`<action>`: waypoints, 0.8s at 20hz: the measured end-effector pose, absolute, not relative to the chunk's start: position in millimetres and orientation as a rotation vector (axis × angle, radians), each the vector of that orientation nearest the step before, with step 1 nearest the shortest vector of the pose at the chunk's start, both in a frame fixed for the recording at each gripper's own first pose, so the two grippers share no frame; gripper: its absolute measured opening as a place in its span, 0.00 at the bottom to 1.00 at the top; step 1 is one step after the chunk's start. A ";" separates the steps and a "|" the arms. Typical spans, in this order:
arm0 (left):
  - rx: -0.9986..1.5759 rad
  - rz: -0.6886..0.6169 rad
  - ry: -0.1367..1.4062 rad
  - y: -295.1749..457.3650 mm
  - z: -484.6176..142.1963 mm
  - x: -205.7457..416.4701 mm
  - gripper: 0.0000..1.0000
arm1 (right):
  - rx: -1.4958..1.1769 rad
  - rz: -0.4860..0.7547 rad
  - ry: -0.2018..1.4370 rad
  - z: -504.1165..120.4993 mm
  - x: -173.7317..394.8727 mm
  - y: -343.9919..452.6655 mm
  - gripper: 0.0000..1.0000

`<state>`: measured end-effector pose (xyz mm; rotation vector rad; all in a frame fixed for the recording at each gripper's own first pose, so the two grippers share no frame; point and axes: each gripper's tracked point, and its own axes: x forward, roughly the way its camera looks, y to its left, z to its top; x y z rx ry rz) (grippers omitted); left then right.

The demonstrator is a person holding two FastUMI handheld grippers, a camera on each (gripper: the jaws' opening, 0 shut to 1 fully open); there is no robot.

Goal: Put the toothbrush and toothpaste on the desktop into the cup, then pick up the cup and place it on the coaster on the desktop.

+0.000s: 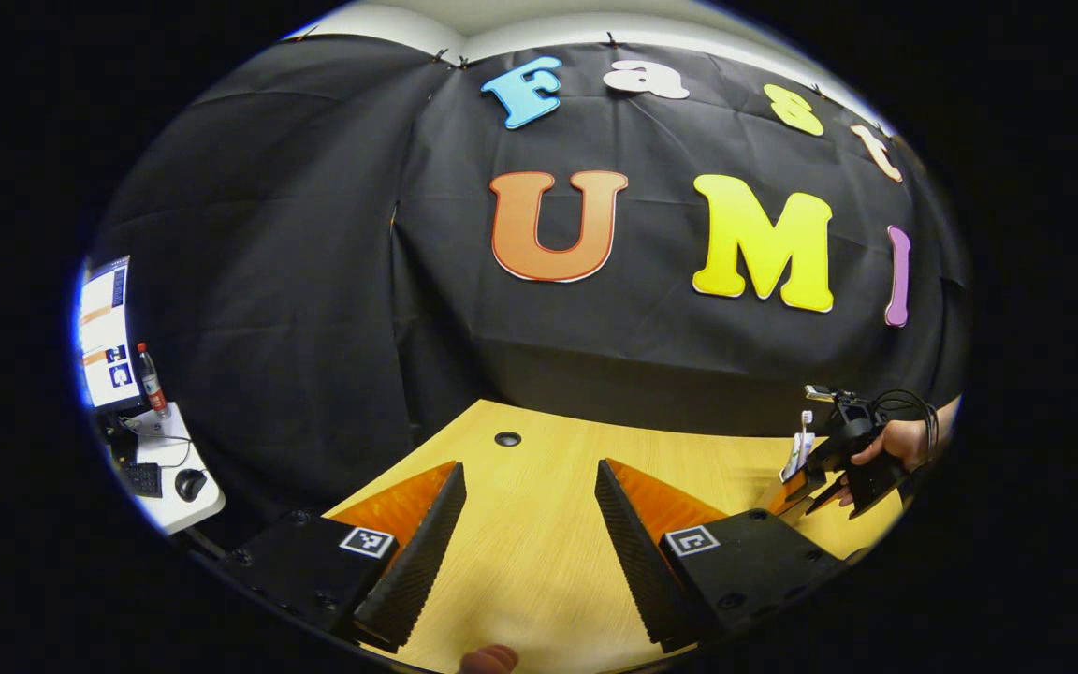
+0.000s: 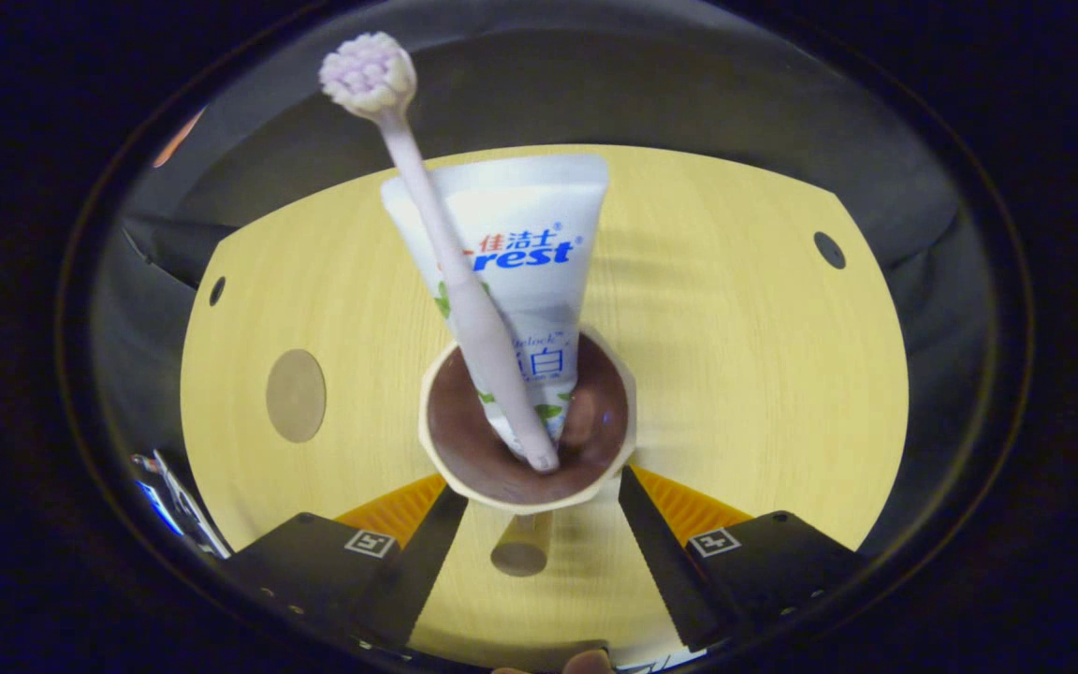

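Note:
In the right gripper view a cream cup (image 2: 438, 451) with a brown inside sits between my right gripper's (image 2: 539, 487) fingers, which press on its two sides. A pale pink toothbrush (image 2: 464, 300) and a white toothpaste tube (image 2: 525, 253) stand in it, leaning away from me. Below lies the wooden desk (image 2: 735, 374), with a round tan coaster (image 2: 296, 395) to the left of the cup and apart from it. My left gripper (image 1: 530, 468) hovers open over bare desk. At the far right of the left gripper view a hand (image 1: 895, 445) holds the right gripper (image 1: 806, 491) with the tube (image 1: 796, 454) sticking up.
A white side table at the far left carries a monitor (image 1: 107, 332), a bottle (image 1: 151, 379) and a mouse (image 1: 190, 484). The desk has small cable holes (image 1: 507, 438) (image 2: 829, 250) near its far edge. The black cloth wall stands right behind the desk.

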<state>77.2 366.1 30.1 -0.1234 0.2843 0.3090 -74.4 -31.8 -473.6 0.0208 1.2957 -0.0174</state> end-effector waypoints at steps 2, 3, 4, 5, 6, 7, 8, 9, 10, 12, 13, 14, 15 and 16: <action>-0.125 0.317 0.295 366.4 28.2 75.8 0.89 | 0.017 -0.003 1.317 -479.8 -74.8 -28.1 0.92; -0.126 0.318 0.297 366.3 27.5 75.1 0.89 | 0.010 -0.001 1.329 -483.4 -76.0 -28.5 0.81; -0.127 0.318 0.300 365.5 27.9 75.4 0.89 | 0.008 -0.001 1.334 -484.9 -75.8 -27.4 0.77; -0.130 0.316 0.303 365.2 27.2 74.4 0.89 | 0.012 0.001 1.343 -487.5 -76.8 -25.9 0.72; -0.132 0.315 0.308 365.4 25.9 73.8 0.89 | 0.006 -0.006 1.351 -488.7 -77.8 -26.8 0.72; -0.132 0.317 0.314 366.6 24.2 73.2 0.89 | 0.001 -0.019 1.355 -492.4 -76.7 -30.2 0.70; -0.131 0.320 0.318 367.5 24.5 71.7 0.89 | 0.016 -0.021 1.363 -493.4 -78.0 -28.6 0.64; -0.130 0.322 0.320 369.4 23.4 71.1 0.89 | 0.026 -0.024 1.375 -494.0 -80.0 -29.8 0.55; -0.128 0.324 0.324 370.5 22.4 70.2 0.89 | 0.042 -0.022 1.385 -497.3 -81.2 -28.4 0.53; -0.127 0.328 0.328 372.9 22.7 67.8 0.89 | 0.051 -0.033 1.395 -497.8 -79.7 -29.3 0.29; -0.129 0.328 0.333 373.2 20.3 67.1 0.89 | 0.045 -0.029 1.394 -498.2 -81.9 -28.9 0.29; -0.131 0.329 0.339 373.7 19.1 67.3 0.89 | 0.038 -0.025 1.395 -498.8 -81.5 -29.2 0.29; -0.134 0.329 0.342 374.0 17.3 66.0 0.89 | 0.038 -0.023 1.394 -497.7 -81.3 -29.0 0.29; -0.136 0.330 0.344 375.0 17.3 64.8 0.89 | 0.038 -0.020 1.393 -497.1 -81.7 -29.1 0.29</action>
